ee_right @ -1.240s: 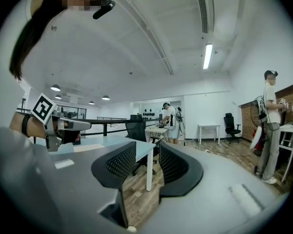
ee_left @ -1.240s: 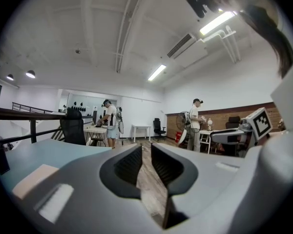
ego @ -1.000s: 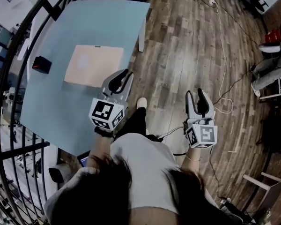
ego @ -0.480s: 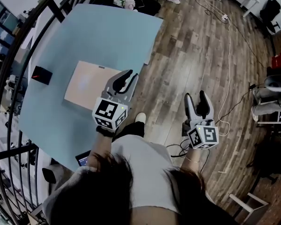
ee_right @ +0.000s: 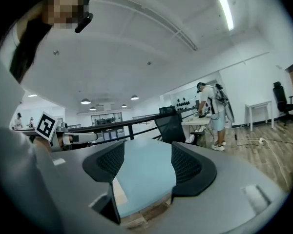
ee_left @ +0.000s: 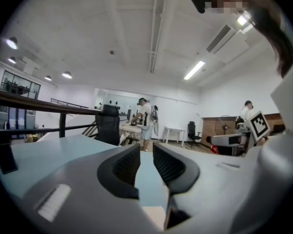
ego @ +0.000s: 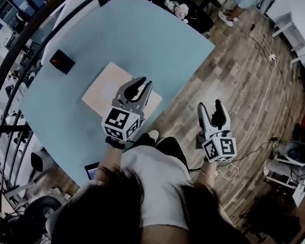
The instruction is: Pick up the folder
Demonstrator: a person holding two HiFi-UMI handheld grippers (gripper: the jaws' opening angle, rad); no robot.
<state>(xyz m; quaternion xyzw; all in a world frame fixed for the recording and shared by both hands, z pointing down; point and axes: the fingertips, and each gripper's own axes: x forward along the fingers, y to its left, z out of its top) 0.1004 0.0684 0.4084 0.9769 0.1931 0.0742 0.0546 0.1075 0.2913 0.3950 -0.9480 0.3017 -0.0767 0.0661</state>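
left tongs narrow, empty; right tongs opening wide, empty; swung nearer folder on tabletop than before; grasp pending.

A pale blue table carries a beige folder and a small black object.
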